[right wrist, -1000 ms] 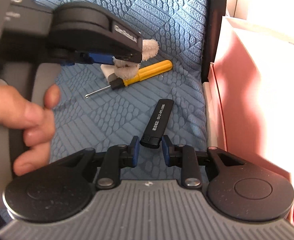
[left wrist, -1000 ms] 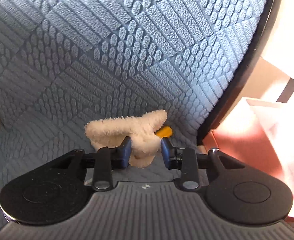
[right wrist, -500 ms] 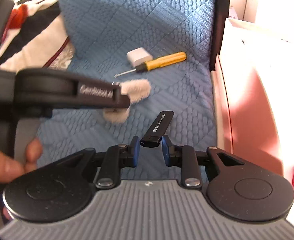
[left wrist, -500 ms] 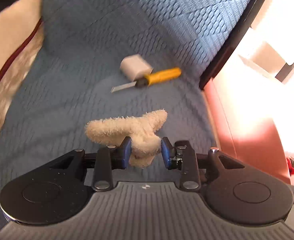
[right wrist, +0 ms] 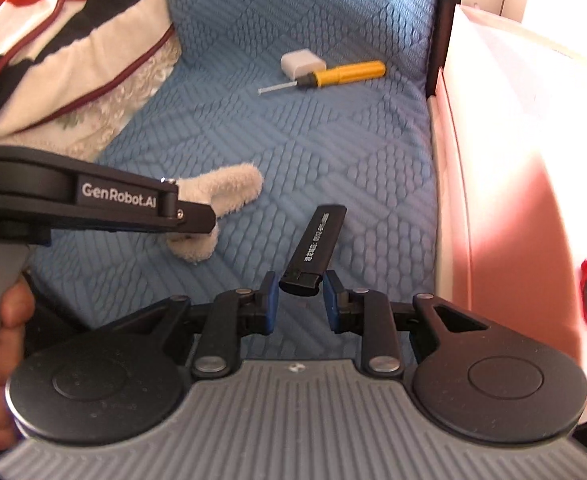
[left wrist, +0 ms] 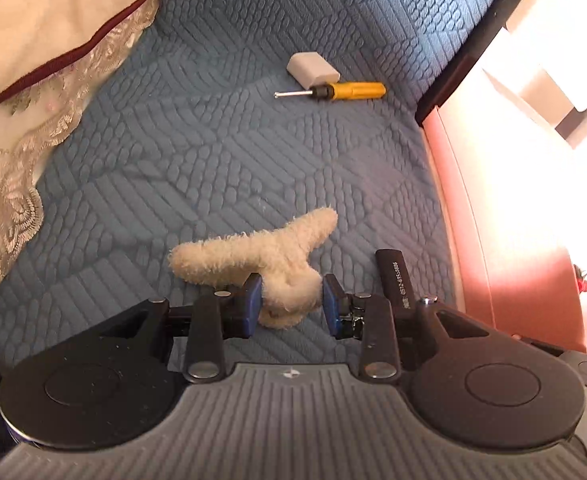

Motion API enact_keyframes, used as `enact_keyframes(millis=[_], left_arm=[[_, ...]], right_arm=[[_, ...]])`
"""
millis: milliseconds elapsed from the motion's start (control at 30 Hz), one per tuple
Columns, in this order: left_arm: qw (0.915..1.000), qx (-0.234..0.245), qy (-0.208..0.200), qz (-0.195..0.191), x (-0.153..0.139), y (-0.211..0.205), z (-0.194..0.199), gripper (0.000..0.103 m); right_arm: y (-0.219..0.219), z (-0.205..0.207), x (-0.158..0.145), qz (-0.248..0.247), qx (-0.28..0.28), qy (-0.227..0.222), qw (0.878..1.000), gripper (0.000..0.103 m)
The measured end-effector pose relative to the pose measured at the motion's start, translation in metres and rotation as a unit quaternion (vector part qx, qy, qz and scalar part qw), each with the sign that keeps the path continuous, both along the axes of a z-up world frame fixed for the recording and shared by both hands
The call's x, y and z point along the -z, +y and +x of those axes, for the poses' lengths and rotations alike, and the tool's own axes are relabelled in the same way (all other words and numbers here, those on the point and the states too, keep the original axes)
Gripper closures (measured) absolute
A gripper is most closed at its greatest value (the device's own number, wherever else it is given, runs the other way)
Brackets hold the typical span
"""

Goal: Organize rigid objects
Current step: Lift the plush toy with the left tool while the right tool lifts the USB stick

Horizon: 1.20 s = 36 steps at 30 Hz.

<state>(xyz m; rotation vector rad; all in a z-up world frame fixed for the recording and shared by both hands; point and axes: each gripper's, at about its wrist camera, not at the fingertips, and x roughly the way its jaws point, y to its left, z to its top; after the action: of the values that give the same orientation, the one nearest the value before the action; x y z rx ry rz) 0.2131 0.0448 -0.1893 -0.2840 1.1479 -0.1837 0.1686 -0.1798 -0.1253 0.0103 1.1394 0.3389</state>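
Two tools, both yours, both loaded. Left tool (left wrist: 291,307) clamped on fluffy cream plush piece (left wrist: 261,256), lifted over blue quilted cushion (left wrist: 197,152). Right tool (right wrist: 299,300) pinches lower end of black lighter (right wrist: 313,248), body angling up and forward. Yellow screwdriver (left wrist: 341,91) touches white block (left wrist: 312,68), well ahead of both tools. Lighter print too small for you to read; screwdriver tip indistinct.

Both wrist views close, overlapping on screwdriver (left wrist: 349,91) (right wrist: 341,73).
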Motion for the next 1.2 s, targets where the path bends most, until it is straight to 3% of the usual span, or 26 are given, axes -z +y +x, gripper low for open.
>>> enact_keyframes(millis=[300,367,400,533,700,900,1100,1200], left_arm=[[1.0000,0.000,0.004,-0.001,0.004,-0.001,0.003,0.065],[1.0000,0.000,0.004,0.001,0.005,-0.002,0.005,0.065],[1.0000,0.001,0.005,0.002,0.006,-0.002,0.005,0.065],[0.9999,-0.002,0.011,0.009,0.010,-0.004,0.008,0.057],[0.9996,-0.007,0.026,0.003,0.018,-0.003,0.012,0.053],[0.9993,-0.020,0.028,-0.012,0.020,0.000,0.013,0.053],[0.9986,-0.031,0.027,-0.033,0.022,0.002,0.017,0.046],[0.9989,-0.033,0.021,-0.025,0.021,0.000,0.017,0.046]], right_arm=[[0.005,0.000,0.005,0.005,-0.015,0.003,1.000,0.069],[0.004,0.004,0.006,0.007,-0.006,0.009,1.000,0.050],[0.003,0.005,0.006,0.010,0.000,0.010,1.000,0.048],[0.001,0.010,0.004,0.034,0.000,0.009,0.999,0.047],[0.007,0.016,0.012,0.011,0.005,0.001,1.000,0.047],[0.011,0.027,0.021,-0.002,0.009,-0.010,1.000,0.048],[0.017,0.030,0.027,-0.019,0.001,-0.013,1.000,0.071],[0.018,0.031,0.027,-0.019,0.001,-0.014,1.000,0.075]])
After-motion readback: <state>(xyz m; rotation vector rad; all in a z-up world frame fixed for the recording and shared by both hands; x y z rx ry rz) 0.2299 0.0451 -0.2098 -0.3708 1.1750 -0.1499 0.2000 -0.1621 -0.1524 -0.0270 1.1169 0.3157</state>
